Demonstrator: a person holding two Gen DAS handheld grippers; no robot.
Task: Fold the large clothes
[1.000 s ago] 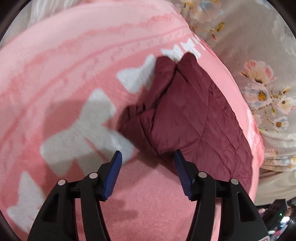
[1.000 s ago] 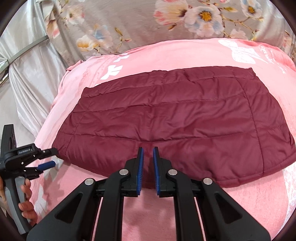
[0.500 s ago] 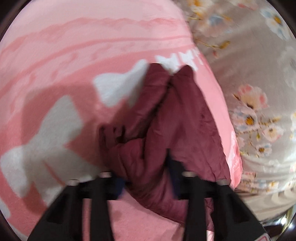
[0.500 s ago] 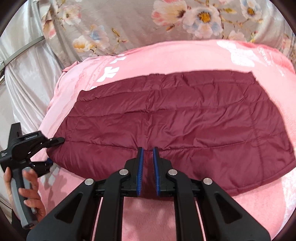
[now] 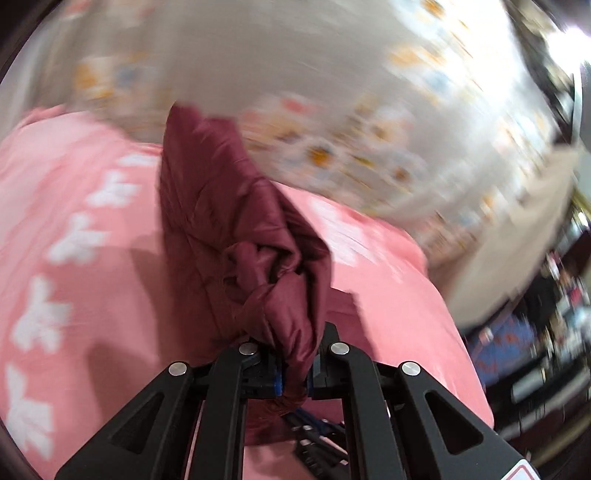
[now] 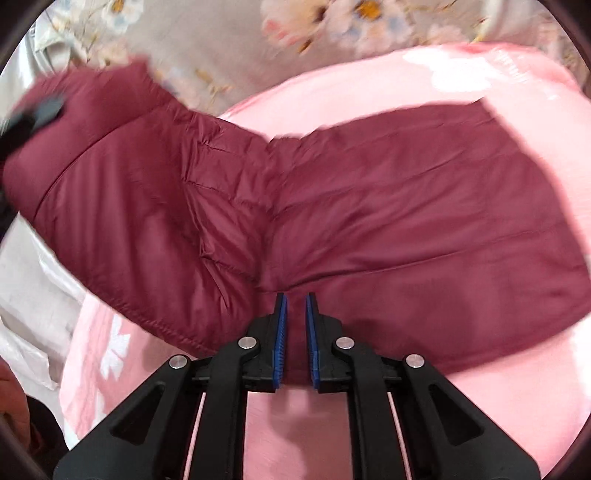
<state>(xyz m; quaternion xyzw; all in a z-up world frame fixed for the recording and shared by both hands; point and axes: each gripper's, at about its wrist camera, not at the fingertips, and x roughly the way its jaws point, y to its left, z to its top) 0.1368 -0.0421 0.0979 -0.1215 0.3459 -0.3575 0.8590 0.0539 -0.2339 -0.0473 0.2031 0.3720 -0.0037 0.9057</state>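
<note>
The left tool (image 5: 293,373) has just been closing and now pinches a bunched end of the maroon quilted jacket (image 5: 236,236), lifting that end clear of the pink blanket (image 5: 74,295). The right tool (image 6: 295,343) has its blue pads nearly together with only a slim gap; nothing is gripped, and it hovers at the jacket's near edge. The rest of the jacket (image 6: 406,214) lies spread on the blanket, with a flowered sheet (image 6: 295,22) beyond.

Maroon quilted jacket (image 6: 406,206) on pink blanket (image 6: 498,398)
</note>
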